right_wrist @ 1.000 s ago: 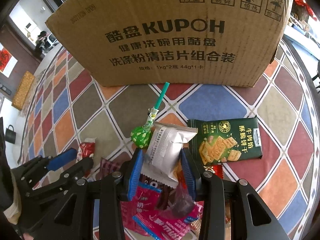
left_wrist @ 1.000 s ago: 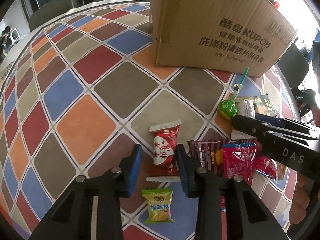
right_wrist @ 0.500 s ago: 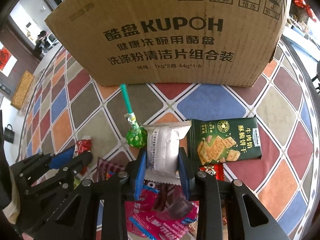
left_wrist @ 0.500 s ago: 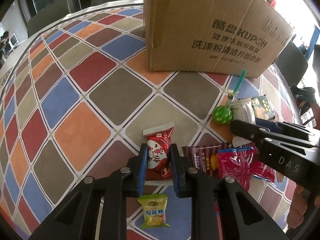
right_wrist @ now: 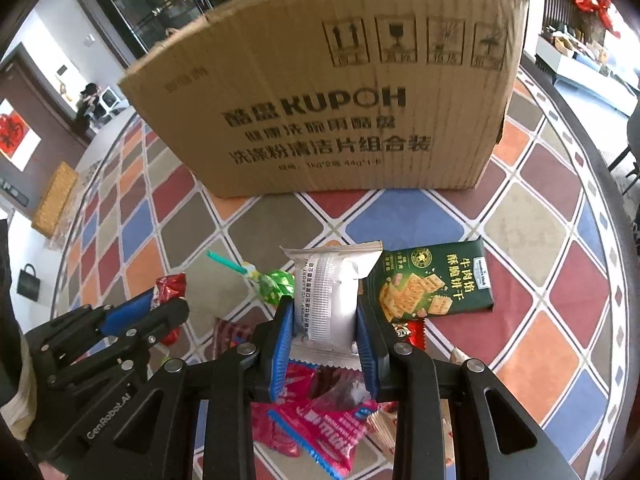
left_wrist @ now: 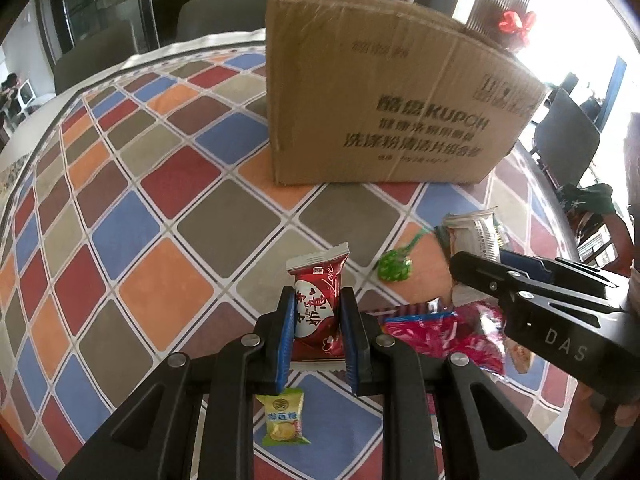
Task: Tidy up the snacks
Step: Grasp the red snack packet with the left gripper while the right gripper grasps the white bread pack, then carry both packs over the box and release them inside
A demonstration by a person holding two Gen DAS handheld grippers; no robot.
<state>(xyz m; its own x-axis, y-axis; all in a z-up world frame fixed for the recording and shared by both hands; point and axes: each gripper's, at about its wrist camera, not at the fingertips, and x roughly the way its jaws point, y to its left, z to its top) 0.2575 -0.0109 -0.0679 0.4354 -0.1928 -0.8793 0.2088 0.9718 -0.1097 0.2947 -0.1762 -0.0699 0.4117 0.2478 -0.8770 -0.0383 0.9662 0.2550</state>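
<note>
My left gripper (left_wrist: 316, 320) is shut on a red heart-print snack packet (left_wrist: 318, 304) and holds it lifted off the tablecloth. My right gripper (right_wrist: 325, 320) is shut on a silver snack packet (right_wrist: 326, 292), also lifted. The brown KUPOH cardboard box (left_wrist: 384, 96) stands ahead of both; it also shows in the right wrist view (right_wrist: 332, 96). A green lollipop (right_wrist: 274, 286), a green cracker pack (right_wrist: 432, 284) and pink-red packets (right_wrist: 320, 428) lie on the cloth below. A small yellow-green packet (left_wrist: 283, 420) lies under the left gripper.
The round table wears a chequered cloth (left_wrist: 132, 208) of coloured diamonds. The right gripper's body (left_wrist: 552, 308) crosses the left view at right. Chairs (left_wrist: 568, 136) stand around the table edge.
Both grippers closed on their packets and lifted them up off the table. The lollipop was knocked and now lies turned to the left.
</note>
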